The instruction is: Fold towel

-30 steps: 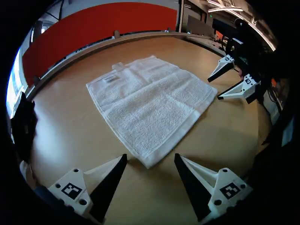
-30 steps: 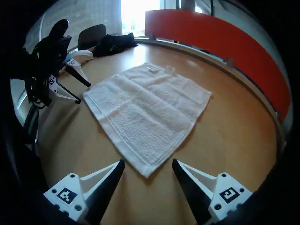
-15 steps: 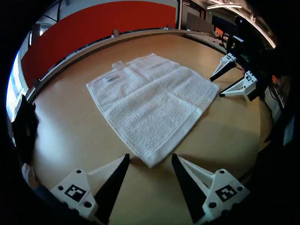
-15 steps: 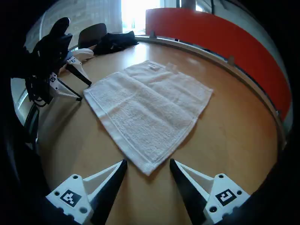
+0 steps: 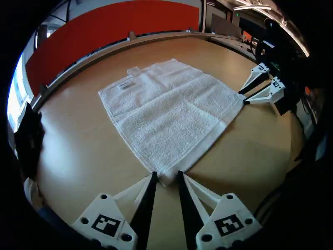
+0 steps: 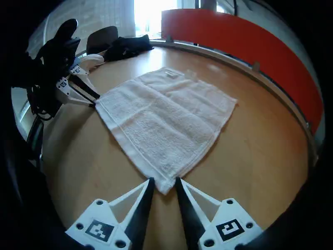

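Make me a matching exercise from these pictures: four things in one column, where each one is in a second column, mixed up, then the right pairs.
Things
1. white terry towel
2. long red partition panel
3. black bundle of fabric
4. left gripper

Places
A. standing upright behind the table's far rim
B. fingers on either side of a towel corner
C. spread flat on the wooden table
D. heaped at the table's edge near the bright window

Pairs: 1-C, 2-A, 3-D, 4-B
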`<control>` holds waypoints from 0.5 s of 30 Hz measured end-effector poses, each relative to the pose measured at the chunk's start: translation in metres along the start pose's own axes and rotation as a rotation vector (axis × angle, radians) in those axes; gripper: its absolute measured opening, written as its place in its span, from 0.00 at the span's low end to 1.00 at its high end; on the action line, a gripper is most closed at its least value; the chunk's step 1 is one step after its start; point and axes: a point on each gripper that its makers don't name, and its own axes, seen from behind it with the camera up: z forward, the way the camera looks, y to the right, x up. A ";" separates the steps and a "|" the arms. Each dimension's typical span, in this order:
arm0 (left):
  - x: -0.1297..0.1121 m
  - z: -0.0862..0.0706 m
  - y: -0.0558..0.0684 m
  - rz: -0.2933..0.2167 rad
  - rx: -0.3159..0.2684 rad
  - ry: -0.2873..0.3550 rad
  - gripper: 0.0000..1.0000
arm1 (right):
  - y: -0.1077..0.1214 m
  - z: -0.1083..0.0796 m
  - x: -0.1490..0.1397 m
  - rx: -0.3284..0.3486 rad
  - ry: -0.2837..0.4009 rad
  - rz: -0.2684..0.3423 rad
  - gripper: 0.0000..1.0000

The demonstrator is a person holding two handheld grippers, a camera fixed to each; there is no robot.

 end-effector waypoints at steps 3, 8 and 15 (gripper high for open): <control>0.000 0.000 0.002 -0.008 0.005 -0.004 0.24 | 0.000 0.000 0.000 0.000 -0.001 0.001 0.26; 0.000 0.000 0.003 -0.019 0.017 -0.007 0.16 | -0.002 -0.002 0.001 0.008 -0.002 0.025 0.16; 0.002 -0.002 0.004 -0.035 0.012 -0.008 0.15 | 0.001 -0.006 0.007 0.007 0.007 0.053 0.13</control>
